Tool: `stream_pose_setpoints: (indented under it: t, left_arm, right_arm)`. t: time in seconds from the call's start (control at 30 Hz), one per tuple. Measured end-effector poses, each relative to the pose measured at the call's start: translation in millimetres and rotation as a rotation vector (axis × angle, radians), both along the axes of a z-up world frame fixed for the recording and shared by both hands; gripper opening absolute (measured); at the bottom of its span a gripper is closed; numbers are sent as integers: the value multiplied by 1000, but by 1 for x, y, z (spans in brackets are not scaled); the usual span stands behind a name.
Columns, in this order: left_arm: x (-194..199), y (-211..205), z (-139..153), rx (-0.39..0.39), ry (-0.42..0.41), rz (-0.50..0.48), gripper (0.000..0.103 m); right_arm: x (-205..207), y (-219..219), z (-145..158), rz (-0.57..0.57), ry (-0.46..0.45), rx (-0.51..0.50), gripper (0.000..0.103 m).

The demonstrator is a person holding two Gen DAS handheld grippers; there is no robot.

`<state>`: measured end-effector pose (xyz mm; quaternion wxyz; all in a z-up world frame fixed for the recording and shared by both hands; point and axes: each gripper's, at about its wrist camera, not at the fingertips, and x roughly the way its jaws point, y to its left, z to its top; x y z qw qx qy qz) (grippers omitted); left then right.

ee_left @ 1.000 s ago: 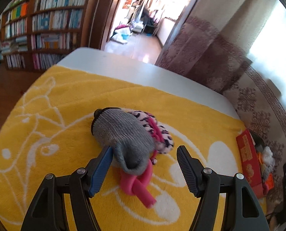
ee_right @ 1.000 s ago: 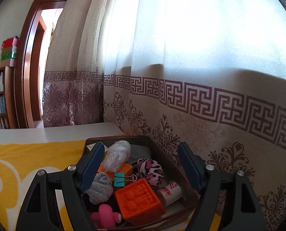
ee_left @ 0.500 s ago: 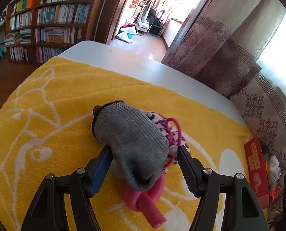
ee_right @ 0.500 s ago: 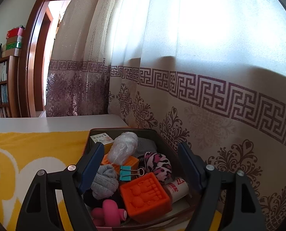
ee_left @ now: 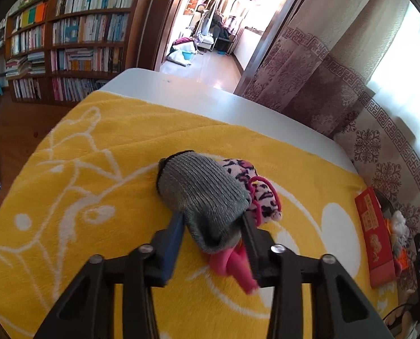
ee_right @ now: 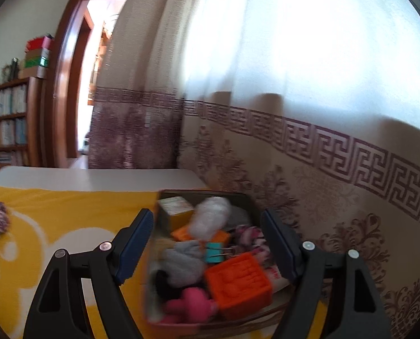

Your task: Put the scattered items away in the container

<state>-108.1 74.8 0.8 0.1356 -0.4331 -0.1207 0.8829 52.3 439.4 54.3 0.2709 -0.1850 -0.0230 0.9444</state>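
Having closed on grey sock (ee_left: 201, 197), left gripper (ee_left: 212, 223), right gripper (ee_right: 207, 226) still spread wide.

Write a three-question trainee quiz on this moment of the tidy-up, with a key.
1. True or false: the left gripper has its fingers pressed against the grey sock.
2. Which item lies outside the container? A) orange block B) teal binder clip C) leopard-print scrunchie
3. Fill in: the right gripper is ____ and holds nothing.

Key:
1. True; both fingers squeeze the sock.
2. C; it lies on the yellow towel beside the sock.
3. Open.
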Motion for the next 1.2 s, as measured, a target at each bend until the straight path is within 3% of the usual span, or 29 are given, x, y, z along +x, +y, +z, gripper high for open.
stream_pose_setpoints:
  t: [0.17, 0.3, 0.43, 0.5, 0.57, 0.93, 1.0, 1.07, 1.1, 1.2]
  left_arm:
    - [7, -20, -4, 42, -19, 18, 42]
    - [5, -28, -2, 90, -45, 40, 53]
    - [8, -32, 3, 108, -28, 57, 53]
    - [9, -35, 3, 116, -29, 67, 56]
    - [10, -38, 1, 122, -31, 82, 65]
    - [6, -62, -11, 149, -44, 157, 65]
    - [5, -62, -14, 147, -51, 157, 65]
    - [4, -62, -16, 147, -59, 155, 65]
    - [3, -63, -17, 147, -62, 155, 65]
    - [3, -65, -20, 152, -65, 157, 70]
  right_arm:
    - [-23, -39, 3, 263, -98, -202, 82]
    - [-52, -74, -4, 472, -224, -387, 82]
    - [-81, -109, -15, 591, -328, -488, 82]
    - [-90, -129, -21, 622, -357, -480, 82]
    - [-104, -148, -25, 652, -386, -458, 82]
    - [-162, -225, -71, 693, -560, -356, 82]
    - [-169, -231, -78, 684, -578, -348, 78]
    - [-173, -233, -85, 678, -594, -338, 59]
    - [-174, -234, -88, 666, -598, -316, 55]
    - [-167, -231, -87, 666, -583, -279, 55]
